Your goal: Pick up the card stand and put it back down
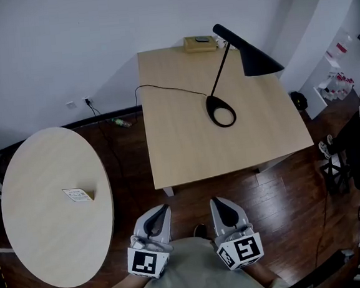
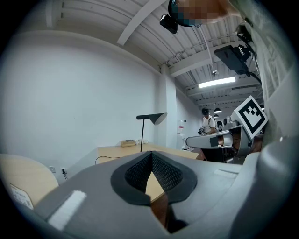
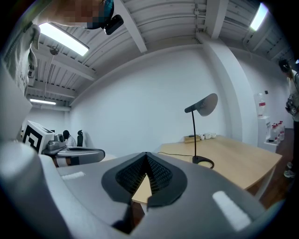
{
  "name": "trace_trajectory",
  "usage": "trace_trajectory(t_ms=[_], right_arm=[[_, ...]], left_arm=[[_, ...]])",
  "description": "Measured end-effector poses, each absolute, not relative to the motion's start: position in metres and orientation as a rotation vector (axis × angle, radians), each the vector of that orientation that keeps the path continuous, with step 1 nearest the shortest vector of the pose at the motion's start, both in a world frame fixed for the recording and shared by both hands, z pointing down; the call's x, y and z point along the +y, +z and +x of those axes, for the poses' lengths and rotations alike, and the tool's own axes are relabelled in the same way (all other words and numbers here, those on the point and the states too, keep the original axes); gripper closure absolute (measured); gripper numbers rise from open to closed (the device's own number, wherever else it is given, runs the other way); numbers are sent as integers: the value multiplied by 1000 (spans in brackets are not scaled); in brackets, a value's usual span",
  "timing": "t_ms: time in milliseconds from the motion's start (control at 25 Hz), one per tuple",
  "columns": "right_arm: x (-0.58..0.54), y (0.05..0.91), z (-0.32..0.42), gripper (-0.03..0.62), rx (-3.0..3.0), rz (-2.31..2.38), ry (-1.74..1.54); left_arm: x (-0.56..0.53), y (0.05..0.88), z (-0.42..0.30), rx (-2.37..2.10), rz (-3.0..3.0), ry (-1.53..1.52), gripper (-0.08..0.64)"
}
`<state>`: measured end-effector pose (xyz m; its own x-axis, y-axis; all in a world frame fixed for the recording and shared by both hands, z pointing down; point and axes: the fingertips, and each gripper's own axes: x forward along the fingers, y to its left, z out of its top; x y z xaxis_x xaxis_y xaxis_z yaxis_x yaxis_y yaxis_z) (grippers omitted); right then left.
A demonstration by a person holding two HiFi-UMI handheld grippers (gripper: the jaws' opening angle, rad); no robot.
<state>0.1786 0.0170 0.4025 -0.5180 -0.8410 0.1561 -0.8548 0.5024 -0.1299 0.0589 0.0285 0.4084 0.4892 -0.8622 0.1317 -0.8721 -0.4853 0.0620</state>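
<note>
1. The left gripper (image 1: 162,209) is held with its jaws pressed together; nothing is pinched.
2. The right gripper (image 1: 216,202) is likewise closed and empty.
3. The 2 grippers are held side by side, near the square table (image 1: 187,152).
4. The card stand (image 1: 79,195) is seated on the round table (image 1: 46,258), well apart from the 2 grippers.
5. A lamp (image 1: 222,112) is placed on the square table.

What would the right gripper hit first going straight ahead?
Probably the near edge of the square light-wood table, seen just beyond the shut right gripper. The black desk lamp stands farther back. Height is hard to judge.
</note>
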Motion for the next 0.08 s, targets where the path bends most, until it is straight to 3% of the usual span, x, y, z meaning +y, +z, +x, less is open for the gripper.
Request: trace_trajectory(t_ms=[80], right_arm=[[15, 402, 177, 592, -2663, 1494, 296]], left_arm=[[27, 408, 57, -1532, 2596, 120, 557]])
